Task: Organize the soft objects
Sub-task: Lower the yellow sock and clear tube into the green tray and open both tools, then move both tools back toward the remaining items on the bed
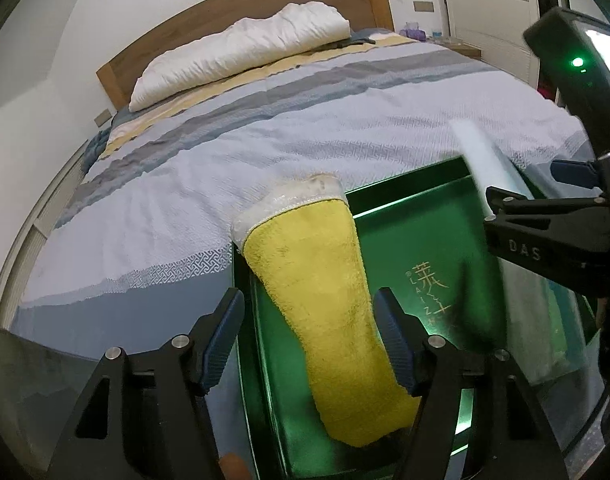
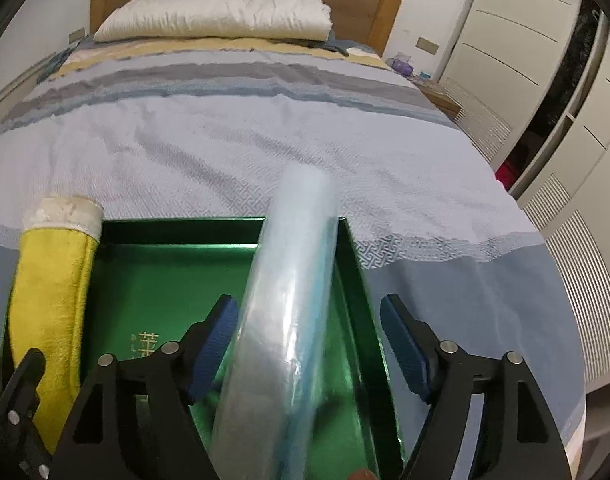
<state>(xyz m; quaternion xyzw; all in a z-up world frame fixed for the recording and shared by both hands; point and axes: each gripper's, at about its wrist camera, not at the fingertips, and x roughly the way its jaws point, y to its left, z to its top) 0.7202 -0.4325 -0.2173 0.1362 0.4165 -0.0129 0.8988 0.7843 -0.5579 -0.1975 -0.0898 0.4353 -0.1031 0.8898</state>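
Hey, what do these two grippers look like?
Both the left gripper and the right gripper have black angular linkage frames with silver pivot pins, and fingers lined with ribbed blue pads. The right one carries white "DAS" lettering.

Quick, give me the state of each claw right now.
Left claw: open, pads clear of the yellow towel roll between them.
Right claw: open, the pale blue wrapped roll between its pads, not squeezed.

Blurred: pale blue plastic-wrapped roll [image 2: 289,320] at centre frame, lower end cut by bottom edge. Hidden under yellow terry-cloth roll [image 1: 329,320]: left part of glossy green tray [image 1: 421,240]. Gold lettering [image 2: 143,344] partly covered.
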